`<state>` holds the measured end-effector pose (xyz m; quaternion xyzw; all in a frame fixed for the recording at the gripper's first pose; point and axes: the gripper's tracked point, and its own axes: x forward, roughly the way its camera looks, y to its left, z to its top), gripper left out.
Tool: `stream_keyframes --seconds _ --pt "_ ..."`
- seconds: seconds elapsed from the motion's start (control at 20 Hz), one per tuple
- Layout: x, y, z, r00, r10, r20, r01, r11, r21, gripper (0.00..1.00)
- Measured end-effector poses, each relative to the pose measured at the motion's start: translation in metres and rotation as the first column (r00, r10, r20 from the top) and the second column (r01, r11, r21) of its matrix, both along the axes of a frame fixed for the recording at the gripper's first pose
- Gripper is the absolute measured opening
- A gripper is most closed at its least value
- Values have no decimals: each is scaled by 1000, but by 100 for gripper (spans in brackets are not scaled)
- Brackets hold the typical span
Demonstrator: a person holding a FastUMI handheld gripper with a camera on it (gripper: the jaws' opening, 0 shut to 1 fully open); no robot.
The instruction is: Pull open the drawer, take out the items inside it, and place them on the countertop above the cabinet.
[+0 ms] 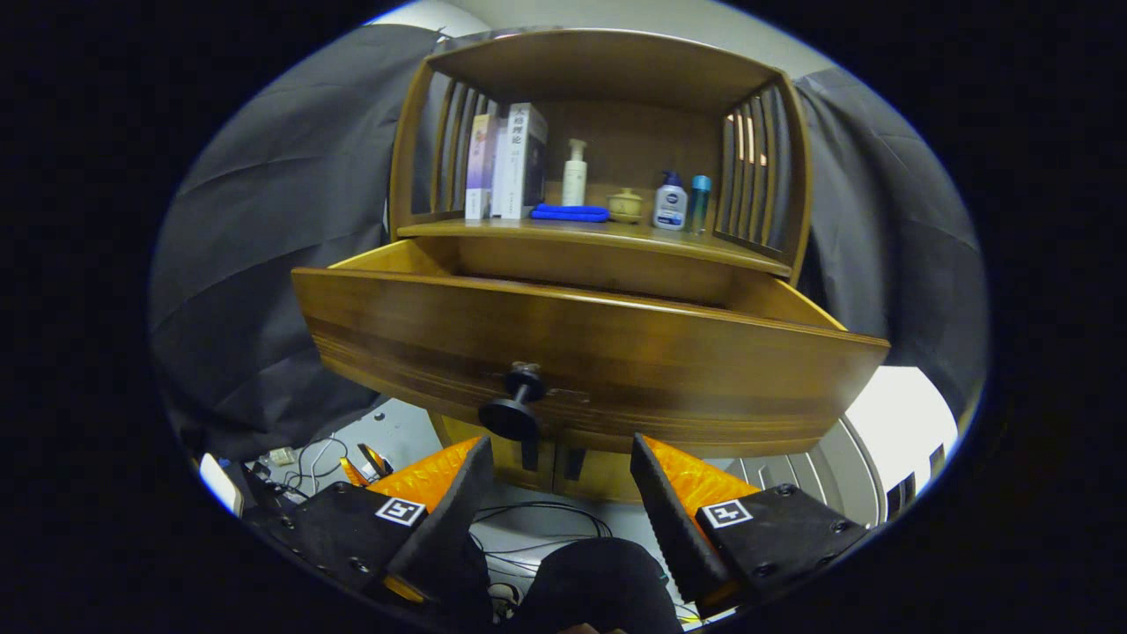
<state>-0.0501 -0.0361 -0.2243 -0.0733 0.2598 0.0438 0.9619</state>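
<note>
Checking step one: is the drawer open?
Open: the drawer juts out past the shelf edge, side walls showing. The claw is open below it.

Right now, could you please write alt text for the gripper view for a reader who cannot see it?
A wooden drawer stands pulled open, its dark knob just ahead of the open, empty gripper. On the countertop above stand books, bottles, a small pot and a blue cloth.

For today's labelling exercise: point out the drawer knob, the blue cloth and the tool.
drawer knob (511, 416), gripper view, on its round front disc.
blue cloth (570, 212), gripper view, middle of the folded cloth.
tool (561, 480), gripper view, open gap between its fingertips.
</note>
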Motion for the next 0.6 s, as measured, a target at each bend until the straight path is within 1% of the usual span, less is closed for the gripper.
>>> stream_keyframes --seconds 0.1,0.2,0.3,0.4,0.5,0.6 --pt "-4 -17 16 999 -27 23 27 1000 -13 98" --pt "-6 -30 24 999 -37 33 37 999 -18 98" --pt "-14 -41 16 999 -48 -24 48 999 -8 98" --pt "-14 -51 24 997 -77 -29 77 997 0 98" --pt "-13 -51 34 996 -87 -32 88 996 24 98" --pt "-9 -47 47 996 -82 -35 83 996 38 98"
